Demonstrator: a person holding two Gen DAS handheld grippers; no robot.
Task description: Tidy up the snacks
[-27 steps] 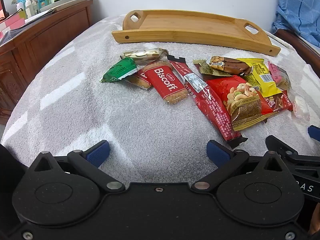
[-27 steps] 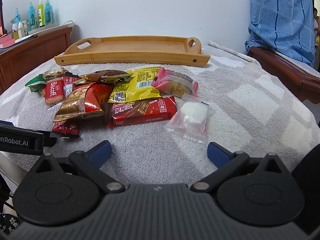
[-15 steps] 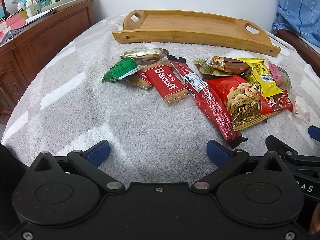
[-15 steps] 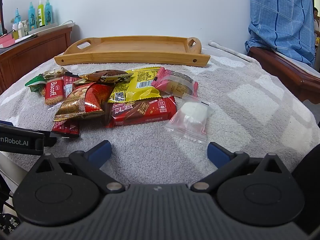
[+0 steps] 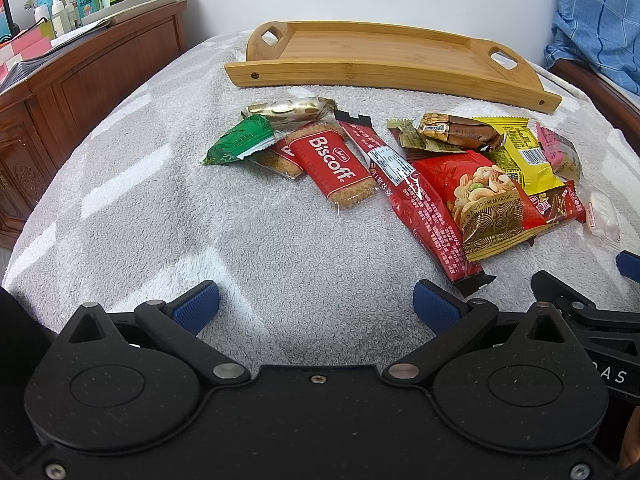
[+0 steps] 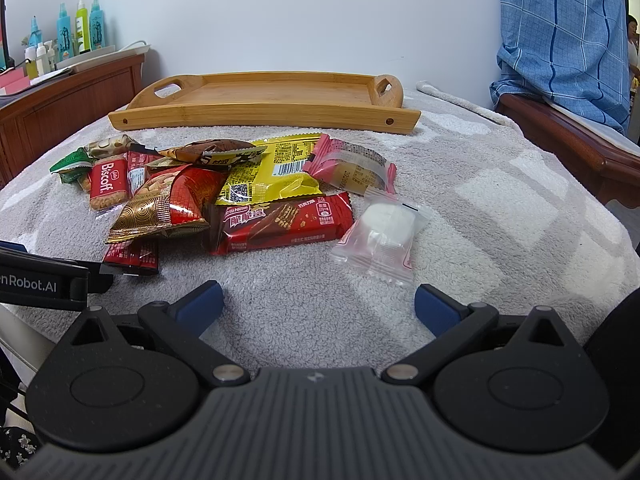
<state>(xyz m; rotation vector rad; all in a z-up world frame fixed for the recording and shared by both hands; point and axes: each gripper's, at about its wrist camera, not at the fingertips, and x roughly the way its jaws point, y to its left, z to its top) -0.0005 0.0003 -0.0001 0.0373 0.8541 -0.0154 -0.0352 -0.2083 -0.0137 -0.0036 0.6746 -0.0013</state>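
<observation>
We see a pale grey fleecy blanket (image 5: 168,208) with lighter checks. The tray (image 5: 384,76) is honey-coloured bamboo. Among the snacks, the Biscoff packet (image 5: 332,164) is red with white lettering, the small sachet (image 5: 240,142) is green, and the twisted sweet (image 5: 286,108) is gold with cream spots. The nut bag (image 6: 176,204) is red above a gold swirl pattern. The yellow packet (image 6: 276,170) carries a black barcode; the wafer bar (image 6: 288,220) is red and brown. The cloth (image 6: 560,32) is blue-checked.
</observation>
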